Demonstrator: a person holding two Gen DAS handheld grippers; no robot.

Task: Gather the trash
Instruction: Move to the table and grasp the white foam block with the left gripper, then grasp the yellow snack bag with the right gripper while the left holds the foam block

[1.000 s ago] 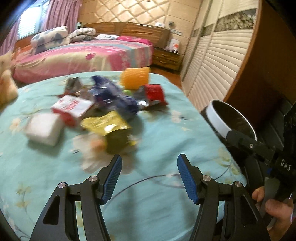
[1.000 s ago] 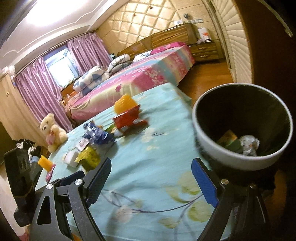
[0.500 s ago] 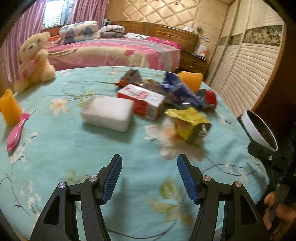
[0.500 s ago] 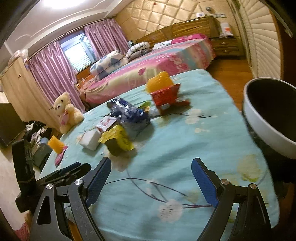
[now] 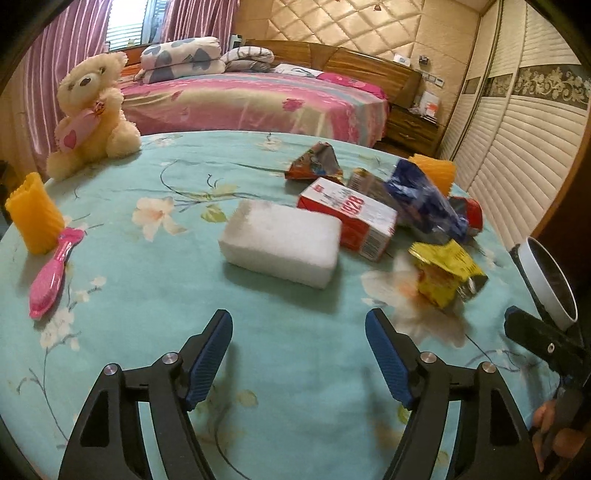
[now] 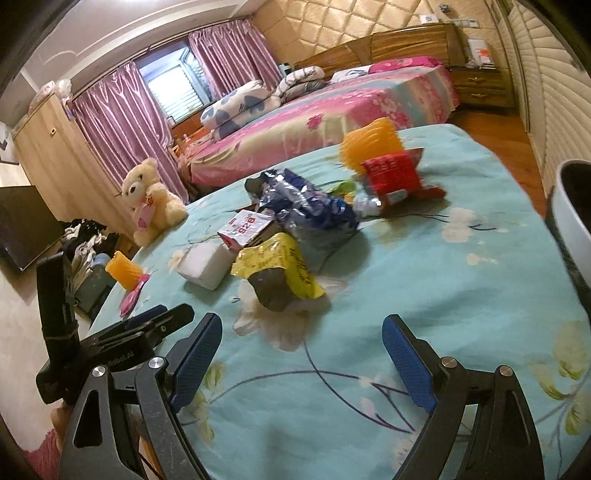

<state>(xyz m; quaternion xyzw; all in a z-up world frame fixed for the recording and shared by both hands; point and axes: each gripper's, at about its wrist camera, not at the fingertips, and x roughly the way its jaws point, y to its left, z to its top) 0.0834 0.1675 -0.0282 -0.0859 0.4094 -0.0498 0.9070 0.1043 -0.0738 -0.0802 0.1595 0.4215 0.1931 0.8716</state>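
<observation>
Swung away from the bin (image 5: 546, 284) toward the trash pile, left gripper (image 5: 299, 358) just opened wider, right gripper (image 6: 303, 363) spread too, both empty, ready to grab the yellow wrapper (image 6: 279, 264).

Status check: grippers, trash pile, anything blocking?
Left gripper just opened wider, empty; right gripper open, empty. Yellow wrapper nearest, untouched. White bin at right. Nothing blocking.

Bedroom: bed (image 5: 255, 99) with pink floral cover and folded quilts (image 5: 181, 59), wooden headboard (image 5: 332, 61); padded tan wall (image 5: 332, 26); pink curtains (image 6: 122, 122) flanking a bright window (image 6: 170, 92) — louvred wardrobe doors (image 5: 517, 122); wooden nightstand (image 6: 480, 86), wood floor (image 6: 491, 125).
</observation>
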